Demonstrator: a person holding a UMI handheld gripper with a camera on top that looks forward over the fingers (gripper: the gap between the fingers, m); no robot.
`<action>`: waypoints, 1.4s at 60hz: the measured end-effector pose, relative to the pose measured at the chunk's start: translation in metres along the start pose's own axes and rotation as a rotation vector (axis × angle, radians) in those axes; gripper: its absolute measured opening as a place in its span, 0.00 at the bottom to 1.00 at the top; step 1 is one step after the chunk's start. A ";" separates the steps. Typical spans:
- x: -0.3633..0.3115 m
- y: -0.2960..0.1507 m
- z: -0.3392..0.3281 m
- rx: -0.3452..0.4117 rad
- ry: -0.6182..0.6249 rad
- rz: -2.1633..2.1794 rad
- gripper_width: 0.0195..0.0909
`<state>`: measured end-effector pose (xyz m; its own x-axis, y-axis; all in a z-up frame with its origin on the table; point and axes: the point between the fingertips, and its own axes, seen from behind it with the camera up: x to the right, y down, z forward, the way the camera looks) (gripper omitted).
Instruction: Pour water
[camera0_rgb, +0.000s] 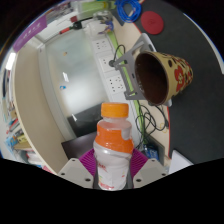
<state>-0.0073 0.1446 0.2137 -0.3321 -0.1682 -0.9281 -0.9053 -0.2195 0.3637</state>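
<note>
- Low in the frame's centre, the gripper (112, 168) pinches a bottle (113, 150) with an orange cap, both pink pads (87, 160) pressed against its sides.
- Upper right of it, a patterned paper cup (162, 76) lies tilted, mouth facing the bottle.
- Behind, centre top, a white power strip (105, 58).

office/lab desk w/ power strip (103, 50), cables (148, 122), whiteboard (75, 85)

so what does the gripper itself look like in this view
Two pale, whitish fingers show at the bottom of the view, angular and wedge-shaped. Each carries a magenta pad on its inner face. No cables, markings or sleeve are visible on the gripper.
</note>
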 end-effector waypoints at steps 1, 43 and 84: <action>-0.001 0.000 0.000 -0.001 -0.004 0.034 0.28; -0.042 -0.014 0.000 -0.078 0.049 -0.503 0.29; -0.037 -0.265 -0.054 0.118 0.238 -1.926 0.29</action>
<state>0.2591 0.1568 0.1559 0.9972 0.0726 0.0174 0.0307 -0.1859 -0.9821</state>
